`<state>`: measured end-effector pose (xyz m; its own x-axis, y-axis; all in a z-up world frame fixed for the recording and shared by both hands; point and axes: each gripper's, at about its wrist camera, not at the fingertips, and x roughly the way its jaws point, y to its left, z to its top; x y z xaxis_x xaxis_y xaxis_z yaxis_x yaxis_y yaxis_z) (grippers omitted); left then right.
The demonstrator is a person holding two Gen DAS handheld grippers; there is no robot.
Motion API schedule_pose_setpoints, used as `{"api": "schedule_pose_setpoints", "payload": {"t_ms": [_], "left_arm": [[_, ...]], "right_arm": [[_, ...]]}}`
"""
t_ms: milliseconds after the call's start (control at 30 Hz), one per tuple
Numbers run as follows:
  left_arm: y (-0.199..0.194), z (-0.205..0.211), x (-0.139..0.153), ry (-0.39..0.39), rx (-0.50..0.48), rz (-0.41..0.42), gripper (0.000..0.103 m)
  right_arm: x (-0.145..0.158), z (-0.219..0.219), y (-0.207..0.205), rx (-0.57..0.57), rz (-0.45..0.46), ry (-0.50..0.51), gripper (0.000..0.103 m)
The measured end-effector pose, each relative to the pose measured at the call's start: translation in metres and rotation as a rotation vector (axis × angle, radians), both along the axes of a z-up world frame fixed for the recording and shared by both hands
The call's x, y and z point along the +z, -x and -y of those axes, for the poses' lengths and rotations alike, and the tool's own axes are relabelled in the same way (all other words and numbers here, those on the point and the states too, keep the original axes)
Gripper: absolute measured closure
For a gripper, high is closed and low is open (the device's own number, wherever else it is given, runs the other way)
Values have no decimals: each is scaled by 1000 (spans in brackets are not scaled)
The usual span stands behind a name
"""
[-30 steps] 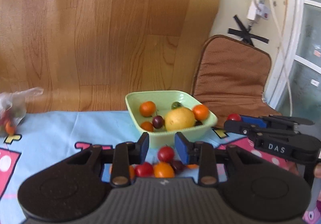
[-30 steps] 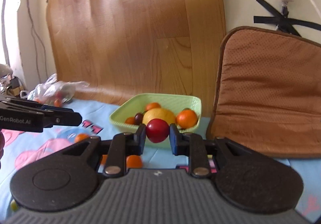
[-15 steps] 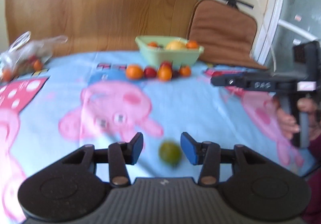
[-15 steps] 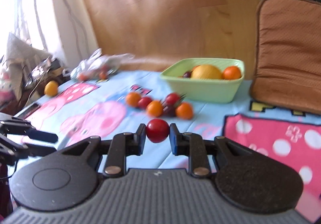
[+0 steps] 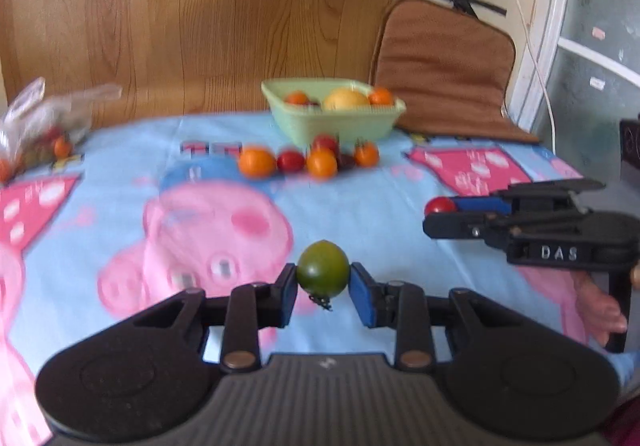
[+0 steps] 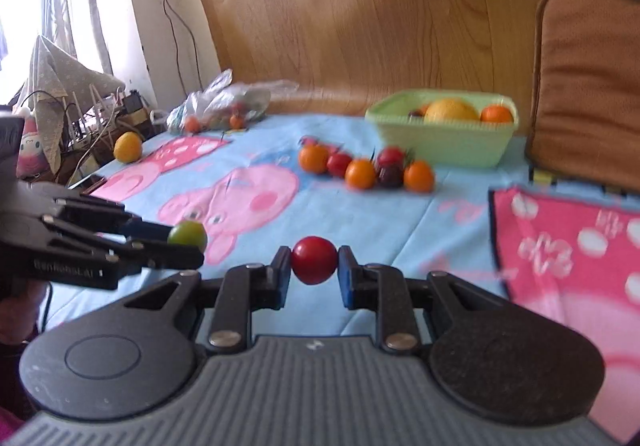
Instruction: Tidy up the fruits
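So I had the left gripper (image 5: 322, 288) clamped on a green tomato (image 5: 322, 273) and the right gripper (image 6: 313, 272) on a red one (image 6: 313, 260), near me, with five fruits (image 5: 322, 163) left before the far, part-filled bowl (image 5: 332, 122).

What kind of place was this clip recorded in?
Most likely a room in a home: a cartoon-print cloth covers the table, a green fruit basket sits by a brown chair cushion, and household clutter lines the window.
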<state>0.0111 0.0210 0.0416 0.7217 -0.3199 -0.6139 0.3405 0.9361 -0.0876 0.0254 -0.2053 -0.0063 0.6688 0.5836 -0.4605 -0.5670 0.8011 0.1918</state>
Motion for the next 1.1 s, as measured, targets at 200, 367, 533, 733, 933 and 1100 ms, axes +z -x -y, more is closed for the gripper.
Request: {"api": "schedule_pose_setpoints", "payload": {"t_ms": [200, 367, 533, 733, 933, 1100], "left_arm": [[-116, 18, 63, 30, -16, 81, 75], [-218, 42, 52, 51, -8, 23, 75], [-275, 60, 14, 51, 1, -76, 74], [-279, 59, 2, 53, 15, -78, 64], [-226, 21, 29, 139, 22, -22, 64], [-164, -23, 20, 127, 52, -4, 63]], "right_arm": [[51, 18, -92, -126, 95, -28, 76], [49, 20, -189, -192, -5, -10, 76], [23, 22, -251, -224, -97, 14, 75], [18, 18, -251, -226, -24, 36, 74], [41, 34, -194, -185, 73, -21, 74], [35, 32, -128, -81, 90, 12, 67]]}}
